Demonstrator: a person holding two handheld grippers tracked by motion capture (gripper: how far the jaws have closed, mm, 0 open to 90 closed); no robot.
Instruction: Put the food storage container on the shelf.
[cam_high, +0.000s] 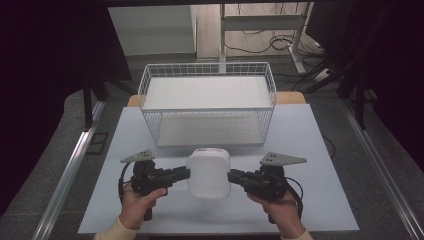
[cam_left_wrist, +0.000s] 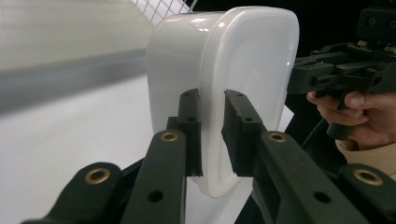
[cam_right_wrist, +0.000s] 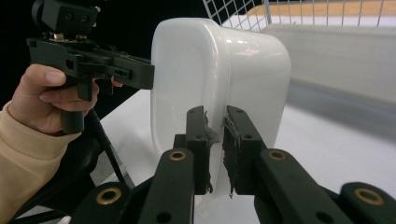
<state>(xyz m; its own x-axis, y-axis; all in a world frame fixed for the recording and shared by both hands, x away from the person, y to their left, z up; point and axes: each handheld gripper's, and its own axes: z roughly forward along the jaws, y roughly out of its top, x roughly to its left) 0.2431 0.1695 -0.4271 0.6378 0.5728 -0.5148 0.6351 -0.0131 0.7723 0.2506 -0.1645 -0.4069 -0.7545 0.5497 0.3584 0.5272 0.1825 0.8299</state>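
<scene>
Between hands, white tub (cam_high: 208, 172) — both tongs (cam_high: 187, 174) (cam_high: 231, 176) pinching rim; wire basket (cam_high: 207, 102) behind, whole from above.

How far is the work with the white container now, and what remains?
Done: both grips are made. The left gripper and the right gripper each pinch a rim of the white container. In hand: it is held between them in front of the wire basket. Left, probably: placing it in the basket and releasing.
</scene>
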